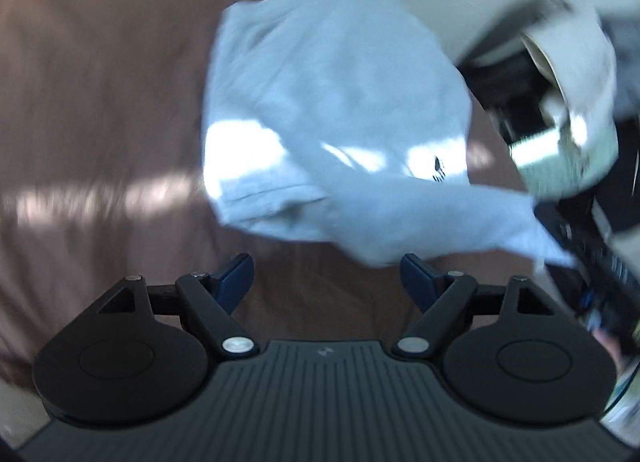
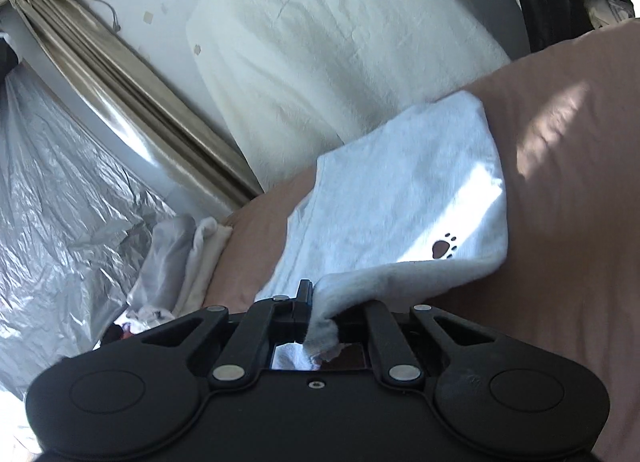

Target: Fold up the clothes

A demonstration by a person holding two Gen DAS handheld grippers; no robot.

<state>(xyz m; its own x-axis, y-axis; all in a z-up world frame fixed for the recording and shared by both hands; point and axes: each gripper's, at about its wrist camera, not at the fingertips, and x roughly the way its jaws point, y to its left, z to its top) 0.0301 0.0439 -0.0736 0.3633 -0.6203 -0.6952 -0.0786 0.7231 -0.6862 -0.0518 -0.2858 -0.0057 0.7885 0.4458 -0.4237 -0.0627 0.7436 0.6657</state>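
Left wrist view: the white towel [image 1: 332,101] is seen lying on the brown bedsheet [image 1: 100,101], blurred, with one corner drawn out toward the right edge of the picture. The left gripper [image 1: 326,278] is held just short of the towel's near edge, its jaws spread, with nothing between them. A small dark mark is noted near the towel's near edge; its shape cannot be made out here.

Right wrist view: the right gripper [image 2: 320,316] is seen pressed together on a corner of the towel [image 2: 404,189], which is raised off the bedsheet [image 2: 560,221] while the rest stays lying on it. The mark is resolved here as a paw print [image 2: 443,248]. A curtain [image 2: 132,101] and a plastic sheet [image 2: 60,201] lie beyond the bedsheet's far edge; neither appears in the left view.

Handling is judged as follows: the towel is light, soft and limp, sagging from any single hold. A second hold at the neighbouring corner is advised.
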